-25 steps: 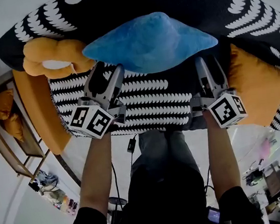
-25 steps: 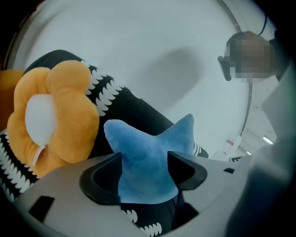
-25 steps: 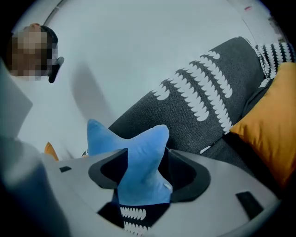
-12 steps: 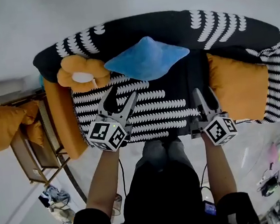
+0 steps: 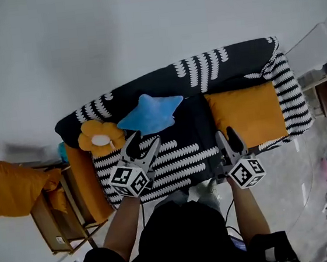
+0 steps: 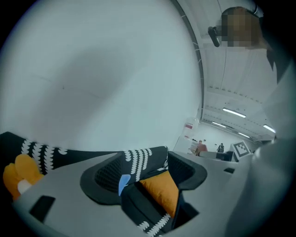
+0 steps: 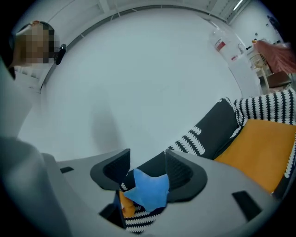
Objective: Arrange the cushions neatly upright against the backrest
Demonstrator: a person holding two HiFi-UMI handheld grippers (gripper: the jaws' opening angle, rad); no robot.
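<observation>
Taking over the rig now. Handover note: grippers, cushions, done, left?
Left gripper: open, empty.
Right gripper: open, jaws have just been closing a little, nothing between them.
Both are clear of the cushions.
Star cushion and flower cushion sit at the backrest, on the left half.
Square cushion is at the right end; cannot tell if it is upright or flat.
Done: star and flower look placed.
Left: check the square cushion and stand it up if needed.
</observation>
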